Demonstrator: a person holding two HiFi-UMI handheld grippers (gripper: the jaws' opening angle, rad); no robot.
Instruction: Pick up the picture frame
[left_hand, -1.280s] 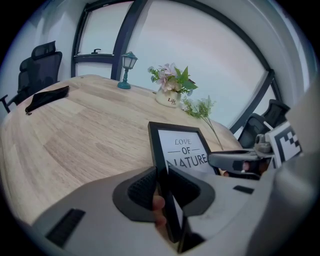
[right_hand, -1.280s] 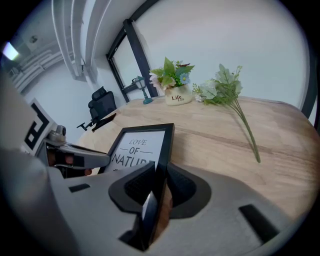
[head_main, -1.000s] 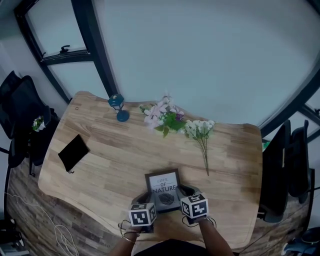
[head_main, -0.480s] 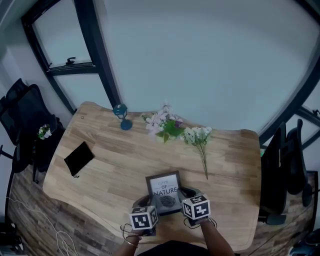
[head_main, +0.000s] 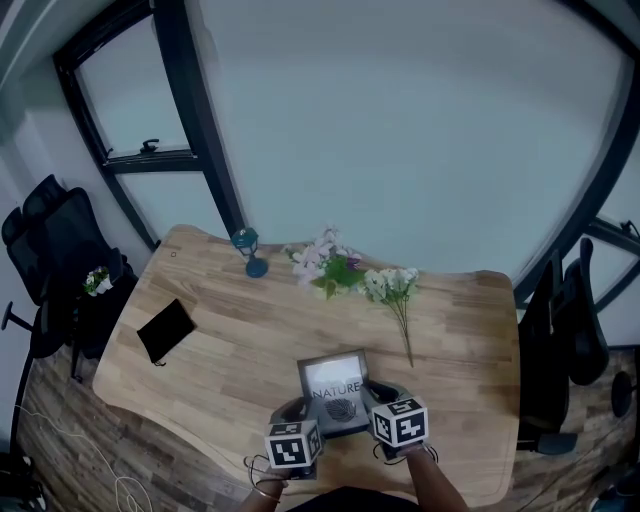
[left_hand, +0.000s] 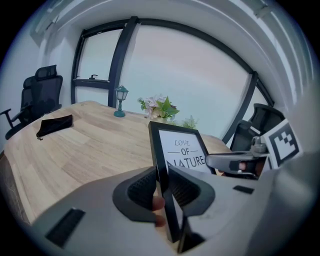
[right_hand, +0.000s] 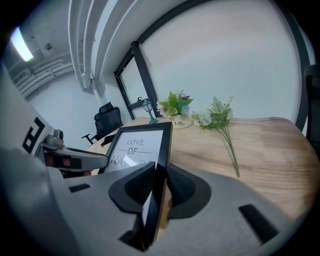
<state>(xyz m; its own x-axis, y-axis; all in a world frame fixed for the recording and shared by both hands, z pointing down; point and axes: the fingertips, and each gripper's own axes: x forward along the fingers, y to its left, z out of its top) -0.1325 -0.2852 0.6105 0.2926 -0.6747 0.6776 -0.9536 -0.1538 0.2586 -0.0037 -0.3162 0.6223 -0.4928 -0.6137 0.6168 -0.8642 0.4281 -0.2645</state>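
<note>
while aslant, frame (head_main: 333, 380) between both jaws

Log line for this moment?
left gripper: shut on frame | right gripper: shut on frame | frame: tilted, over table

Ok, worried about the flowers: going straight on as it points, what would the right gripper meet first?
Probably bare table, short of the flowers; the right gripper itself grips the picture frame.

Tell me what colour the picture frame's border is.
Black, around a white print. The picture frame shows best in the left gripper view.
</note>
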